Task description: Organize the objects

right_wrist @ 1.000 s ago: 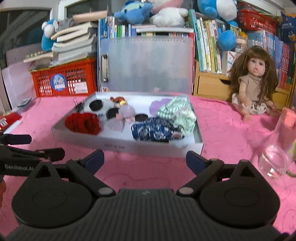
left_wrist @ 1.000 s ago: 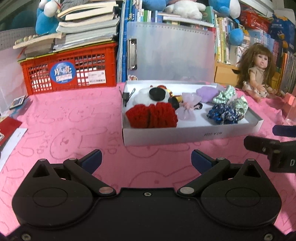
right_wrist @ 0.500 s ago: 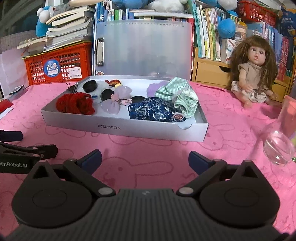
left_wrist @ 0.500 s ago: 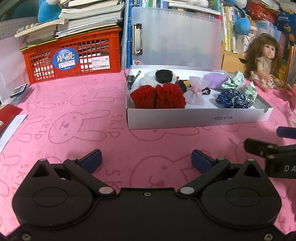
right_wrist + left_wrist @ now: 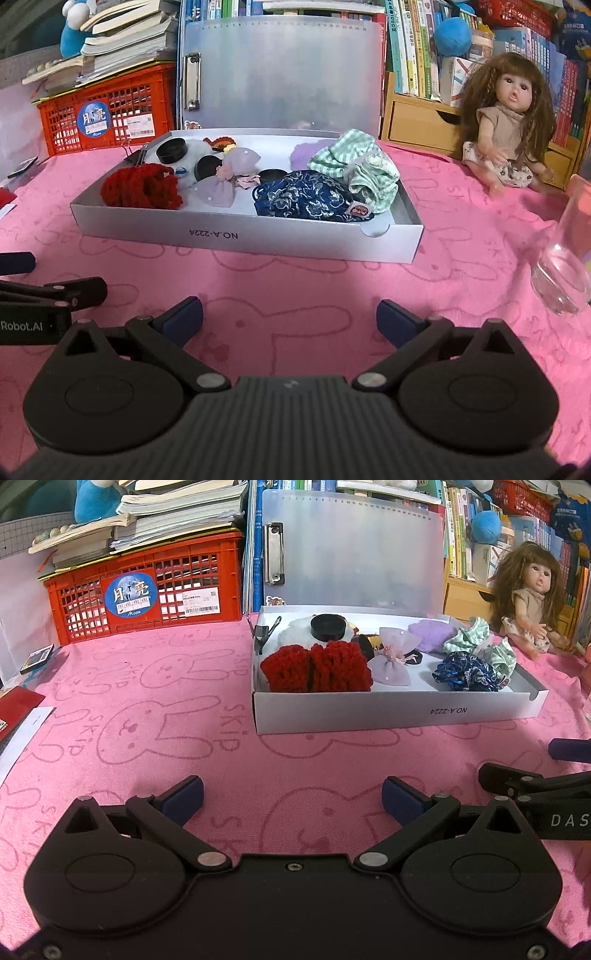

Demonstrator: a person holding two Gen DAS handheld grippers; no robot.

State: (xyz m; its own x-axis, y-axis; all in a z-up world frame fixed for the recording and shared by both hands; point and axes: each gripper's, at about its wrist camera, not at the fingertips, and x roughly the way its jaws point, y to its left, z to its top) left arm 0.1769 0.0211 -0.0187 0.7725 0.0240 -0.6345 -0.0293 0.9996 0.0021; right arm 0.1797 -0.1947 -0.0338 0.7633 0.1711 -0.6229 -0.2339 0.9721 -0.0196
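Note:
A shallow white cardboard box (image 5: pixel 399 713) (image 5: pixel 258 236) lies on the pink cloth. It holds a red knitted piece (image 5: pixel 317 668) (image 5: pixel 142 186), a black round lid (image 5: pixel 328 627) (image 5: pixel 171 150), a lilac bow (image 5: pixel 391 657) (image 5: pixel 229 177), a dark blue patterned scrunchie (image 5: pixel 465 672) (image 5: pixel 310 199) and a green striped scrunchie (image 5: pixel 480 642) (image 5: pixel 354 166). My left gripper (image 5: pixel 292 799) is open and empty, low over the cloth, short of the box. My right gripper (image 5: pixel 290 317) is open and empty too, beside it.
A red crate (image 5: pixel 144 590) with stacked books and a translucent clipboard (image 5: pixel 351 550) stand behind the box. A doll (image 5: pixel 506 122) sits at back right. A clear glass (image 5: pixel 563 273) stands at right. Papers and a red booklet (image 5: pixel 14 709) lie at left.
Both grippers have pulled back and lowered from the box, so it looks farther away and flatter. Both stay open and empty; nothing in the box has moved.

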